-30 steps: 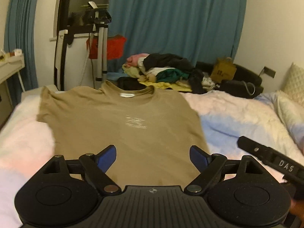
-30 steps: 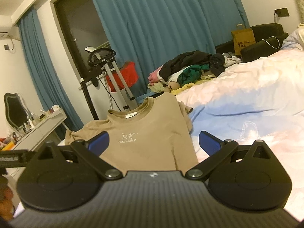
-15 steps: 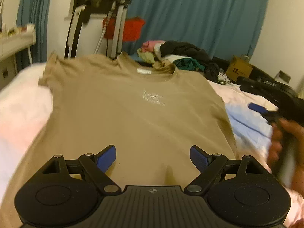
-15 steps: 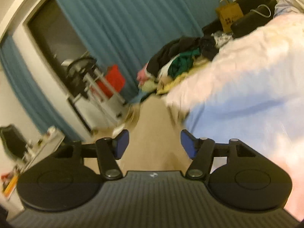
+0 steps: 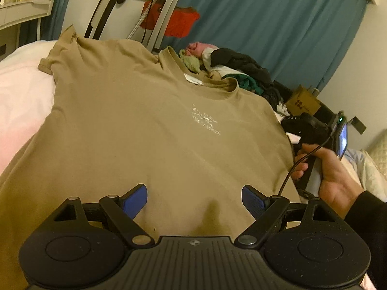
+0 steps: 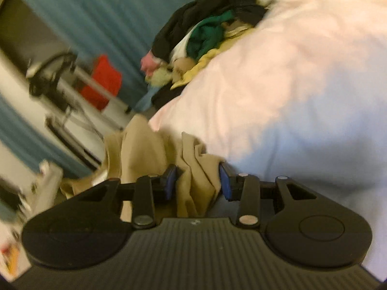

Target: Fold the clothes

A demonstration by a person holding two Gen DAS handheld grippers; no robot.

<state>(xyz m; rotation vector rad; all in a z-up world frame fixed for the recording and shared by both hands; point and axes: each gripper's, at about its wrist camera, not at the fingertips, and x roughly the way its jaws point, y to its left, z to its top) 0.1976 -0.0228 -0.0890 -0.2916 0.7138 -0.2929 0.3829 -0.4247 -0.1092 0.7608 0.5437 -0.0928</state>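
A tan T-shirt (image 5: 150,125) lies flat, front up, on the bed, collar at the far side. My left gripper (image 5: 194,199) is open and empty, just above the shirt's lower middle. In the left wrist view the right gripper's body (image 5: 312,130) is held in a hand at the shirt's right edge, its jaws hidden. In the blurred right wrist view my right gripper (image 6: 197,181) has its jaws partly closed around a bunched fold of the tan shirt (image 6: 193,171); the blue pads (image 6: 170,177) sit close on either side of the cloth.
The bed has a pale pink and white duvet (image 6: 302,84). A heap of mixed clothes (image 5: 232,65) lies beyond the collar. A treadmill frame (image 5: 154,12), a red bag (image 5: 179,21), teal curtains and a cardboard box (image 5: 302,101) stand behind.
My left gripper has moved forward over the shirt and stays open. My right gripper has swung down to the shirt's right edge and its jaws have narrowed around the cloth.
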